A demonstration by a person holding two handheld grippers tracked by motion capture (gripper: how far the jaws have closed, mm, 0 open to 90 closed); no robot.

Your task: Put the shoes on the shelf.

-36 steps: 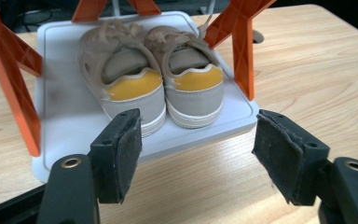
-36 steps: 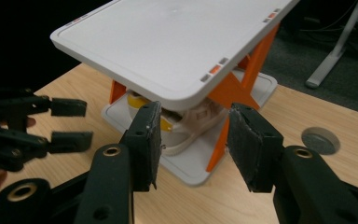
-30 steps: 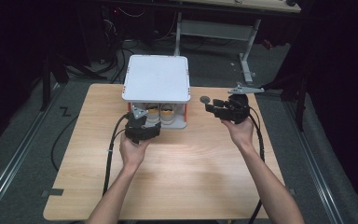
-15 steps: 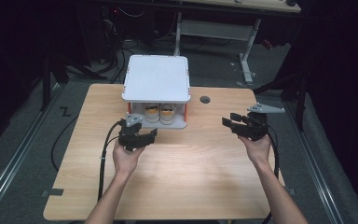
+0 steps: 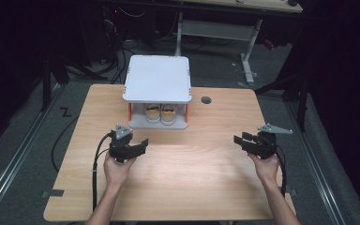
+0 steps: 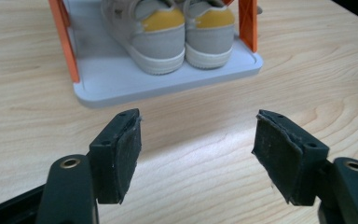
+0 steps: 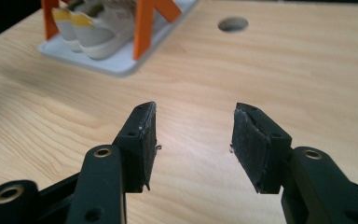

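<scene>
Toward the table's near edge, two forearms enter and each hand carries a gripper low over bare wood: the left gripper near the left edge and just in front of the rack, the right gripper close to the right edge, well apart from it. Both sets of jaws stand spread with nothing between the pads, as the left gripper view and right gripper view confirm; the right jaws have just been opening, with only tabletop behind the gap. Beyond them, at the middle of the far edge, stands a small shoe rack with a white top, orange posts and a grey lower shelf. On that shelf a pair of shoes sits side by side, heels with yellow tabs turned toward the person, probably so that they can be gripped from the front. A round cable hole lies right of the rack. The emptied jaws suggest the shoes are placed
</scene>
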